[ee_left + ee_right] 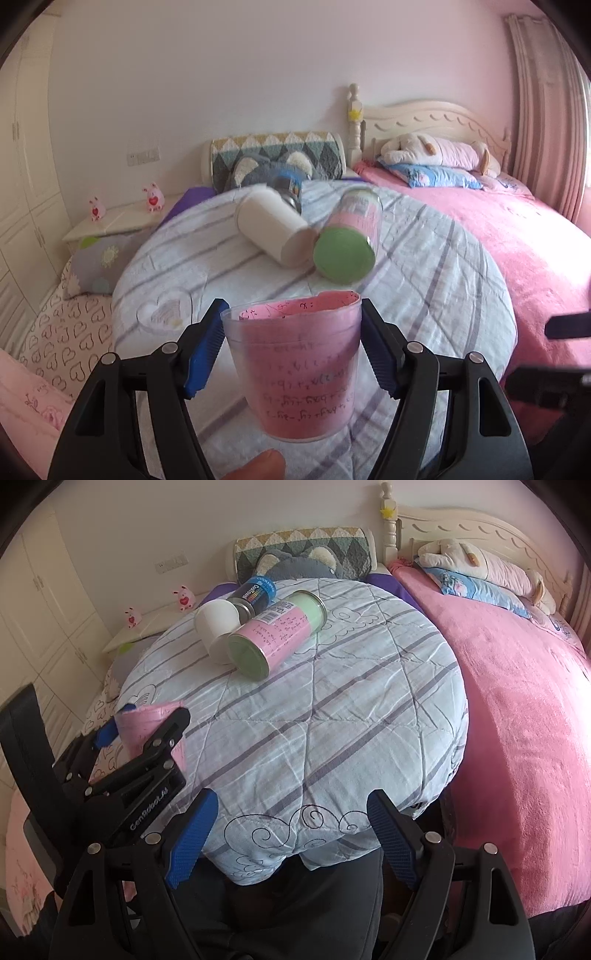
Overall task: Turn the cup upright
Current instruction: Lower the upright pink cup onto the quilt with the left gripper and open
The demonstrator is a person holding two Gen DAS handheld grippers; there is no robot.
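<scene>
Two grippers show here. On the left side, the left gripper [291, 345] holds the cup [293, 363] in the air, over the near left edge of the round worktop [332, 709]. Its jaws squeeze the cup from both sides. The cup is clear, with pink paper inside that has writing on it. Its open mouth points up and away, and it tips a little. A fingertip [258, 466] peeks in at the bottom of the left view.

Farther back on the worktop lie three things on their sides. The white tub [215, 626] is on the left, touching the pink can [277, 633] beside it. The pink can has a green end facing us. A blue can [255, 592] lies just behind them.

More to the right, the right gripper [291, 838] hangs by the near edge of the worktop. Its jaws are wide apart and hold nothing.

On the far right is a bed [517, 701] with a pink blanket.
</scene>
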